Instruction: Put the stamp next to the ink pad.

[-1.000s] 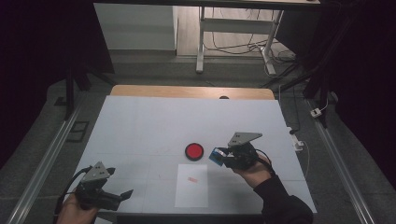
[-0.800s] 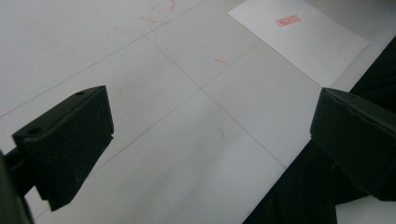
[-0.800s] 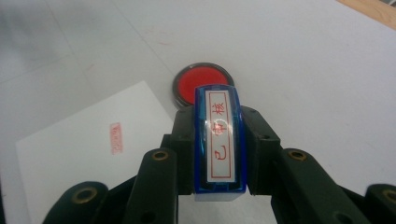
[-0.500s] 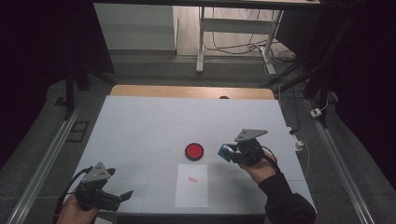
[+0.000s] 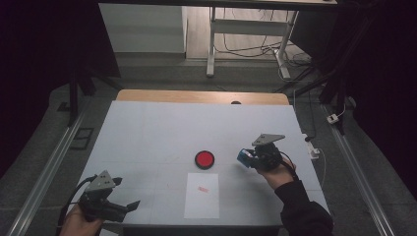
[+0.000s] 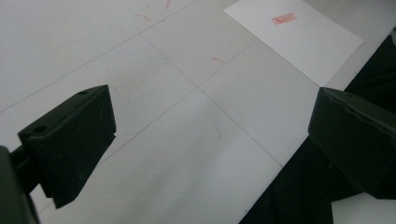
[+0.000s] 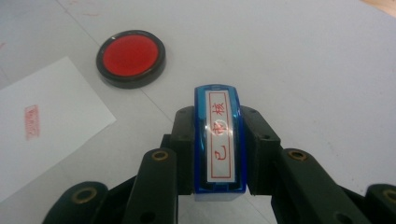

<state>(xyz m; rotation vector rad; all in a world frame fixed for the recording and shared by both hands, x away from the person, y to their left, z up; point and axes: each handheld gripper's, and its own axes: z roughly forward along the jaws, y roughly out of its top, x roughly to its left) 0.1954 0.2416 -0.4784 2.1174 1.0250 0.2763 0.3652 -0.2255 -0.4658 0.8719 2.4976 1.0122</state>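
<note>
My right gripper (image 5: 246,158) (image 7: 218,135) is shut on a blue stamp (image 7: 218,140) (image 5: 244,157) with red characters on its white label. It hovers low over the white table, right of a round red ink pad (image 5: 204,159) (image 7: 130,57). A white sheet of paper (image 5: 202,194) (image 7: 42,130) (image 6: 294,37) with a small red stamp mark (image 5: 202,189) (image 7: 31,121) (image 6: 284,18) lies in front of the ink pad. My left gripper (image 5: 129,206) (image 6: 219,140) rests open at the table's near left corner, nothing between its jaws.
The white table top (image 5: 157,132) has a wooden strip (image 5: 201,97) along its far edge. Metal rails (image 5: 49,167) run along both sides. A desk frame and cables (image 5: 246,44) stand on the floor beyond.
My right gripper has carried the stamp to the right, away from the ink pad and paper, and slightly lower. The left gripper has stayed put.
</note>
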